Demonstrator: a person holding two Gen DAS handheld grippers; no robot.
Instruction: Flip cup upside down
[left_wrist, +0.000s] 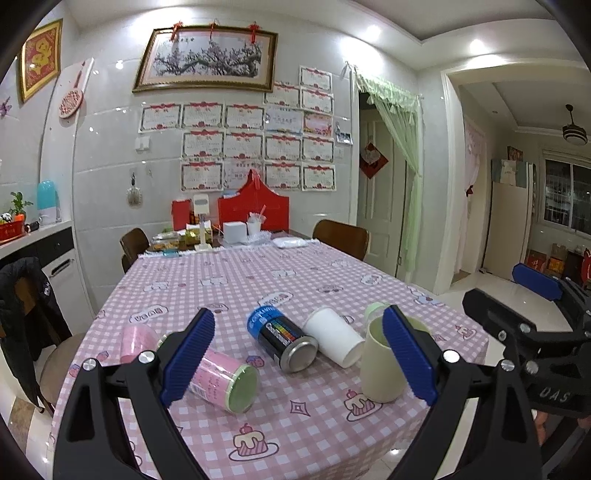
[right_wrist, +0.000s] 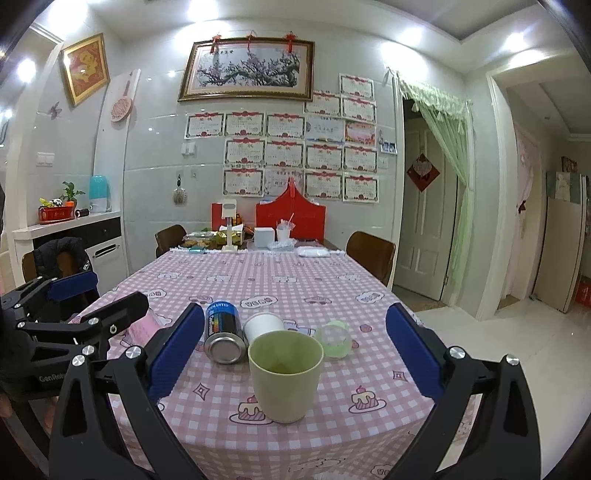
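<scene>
Your left tool (left_wrist: 297, 354) is spread wide above the near edge of the desk (left_wrist: 258, 280), pinching nothing. Between its fingers, going left to right in the left wrist view: a pink can (left_wrist: 221, 380) lies on its side at 9 o'clock, its green end facing you, partly behind the left blue pad (left_wrist: 188, 358). A 2nd pink item (left_wrist: 135, 341) sits just beyond it, further toward 9 o'clock. Next, a black and blue can (left_wrist: 282, 339) lies on its side, metal end toward you, touching or just beside a white cup (left_wrist: 334, 341), also on its side. At 3 o'clock stands the green cup (left_wrist: 378, 369), upright, mouth up, partly hidden by the right pad.

Your right tool (right_wrist: 290, 354) is also spread, holding nothing. In the right wrist view the green cup (right_wrist: 284, 373) stands upright near 6 o'clock, between the 2 pads but apart from both. Behind it, left to right, lie the black and blue can (right_wrist: 223, 334), the white cup (right_wrist: 264, 323) and a small clear green-rimmed cup (right_wrist: 334, 338) on its side at about 2 o'clock of the green cup. The left tool (right_wrist: 99, 299) shows at 9 o'clock.
</scene>
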